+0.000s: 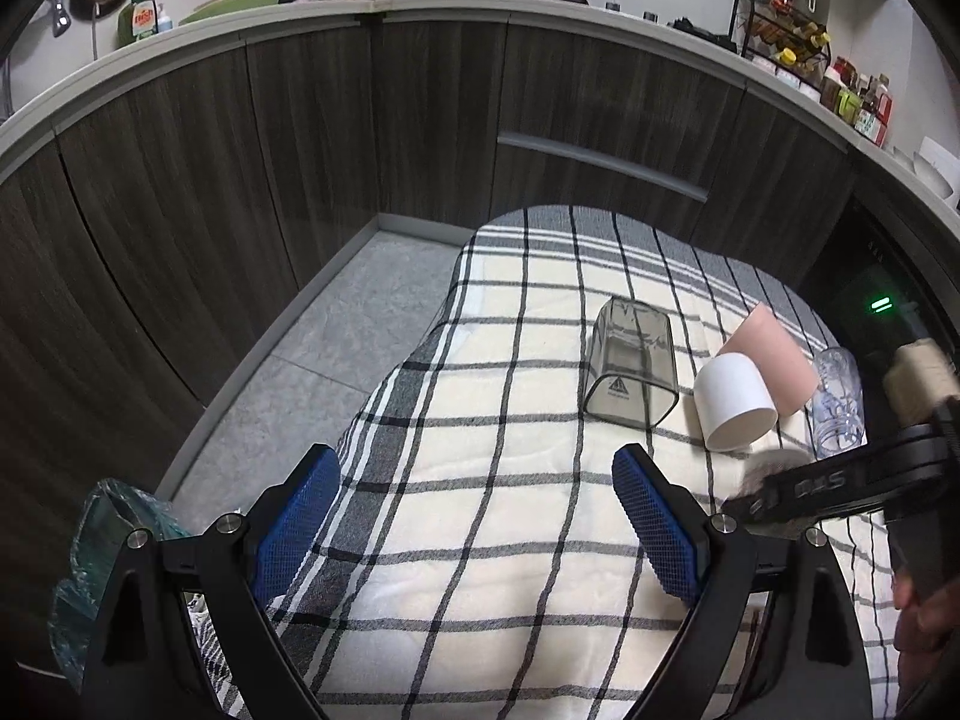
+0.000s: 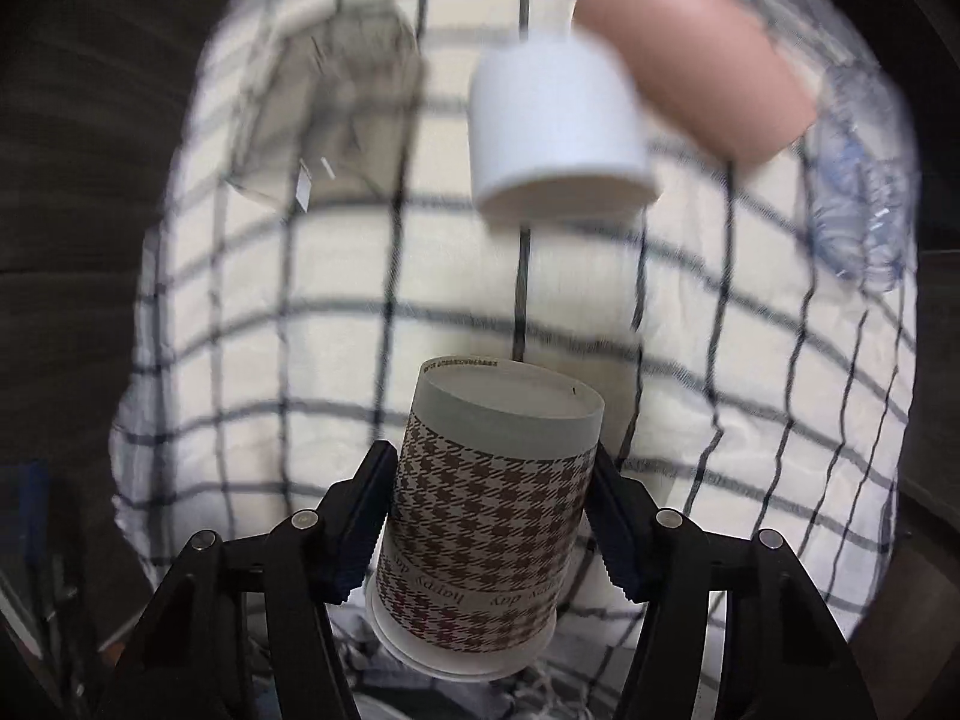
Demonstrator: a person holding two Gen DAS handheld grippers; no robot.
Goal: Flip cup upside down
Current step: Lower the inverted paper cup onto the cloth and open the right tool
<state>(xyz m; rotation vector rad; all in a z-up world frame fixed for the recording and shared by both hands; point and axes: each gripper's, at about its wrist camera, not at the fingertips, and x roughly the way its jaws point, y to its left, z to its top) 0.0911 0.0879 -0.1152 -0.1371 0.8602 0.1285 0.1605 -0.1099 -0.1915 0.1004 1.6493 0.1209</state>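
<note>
My right gripper [image 2: 489, 510] is shut on a brown houndstooth paper cup [image 2: 486, 516], held bottom toward the far side and rim toward the camera, above the checked cloth [image 2: 360, 312]. The cup's top shows in the left wrist view [image 1: 921, 378] at the right edge. My left gripper [image 1: 474, 516] is open and empty, low over the near part of the cloth [image 1: 480, 480]. Ahead stand a white cup [image 1: 735, 402] [image 2: 558, 132], a pink cup [image 1: 774, 360] [image 2: 696, 54], a smoky square cup [image 1: 633, 369] [image 2: 336, 120] and a clear plastic cup [image 1: 837, 402] [image 2: 858, 192], all mouth down.
The cloth covers a small table in a kitchen. Dark wood cabinets [image 1: 300, 150] and a crowded counter [image 1: 420, 6] curve around behind. Grey floor tiles [image 1: 336, 348] lie to the left. A green plastic bag [image 1: 102, 552] sits at lower left.
</note>
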